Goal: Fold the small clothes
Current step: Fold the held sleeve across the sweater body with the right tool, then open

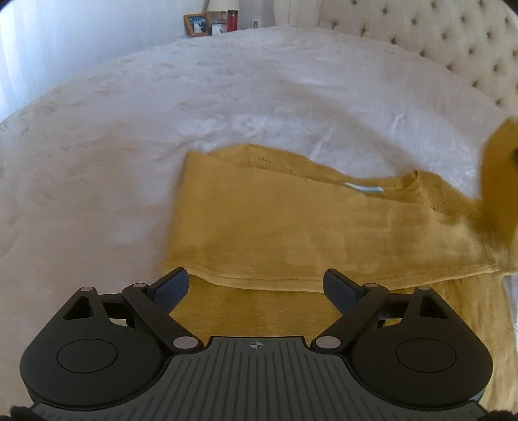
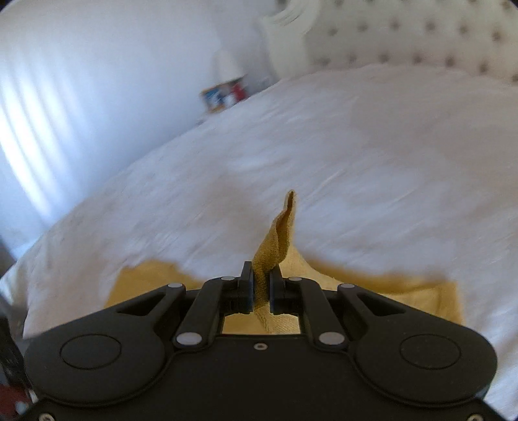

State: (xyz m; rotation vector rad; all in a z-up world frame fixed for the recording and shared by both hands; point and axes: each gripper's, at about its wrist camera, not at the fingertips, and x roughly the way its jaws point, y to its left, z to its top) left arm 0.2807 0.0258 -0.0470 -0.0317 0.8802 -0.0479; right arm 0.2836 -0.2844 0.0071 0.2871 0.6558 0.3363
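A mustard-yellow knit top (image 1: 275,226) lies on the white bedspread (image 1: 162,129), its left side folded in over the body and a small white label at the neckline. My left gripper (image 1: 255,286) is open and empty, hovering just above the top's near part. My right gripper (image 2: 261,286) is shut on an edge of the yellow top (image 2: 280,233) and lifts it off the bed; the cloth stands up between the jaws. In the left wrist view that lifted part (image 1: 500,181) rises at the far right.
A tufted cream headboard (image 1: 437,35) runs along the back right. A nightstand at the back holds a framed photo (image 1: 196,24), a red cup (image 1: 232,20) and a lamp. A pale curtain (image 2: 48,113) hangs on the left.
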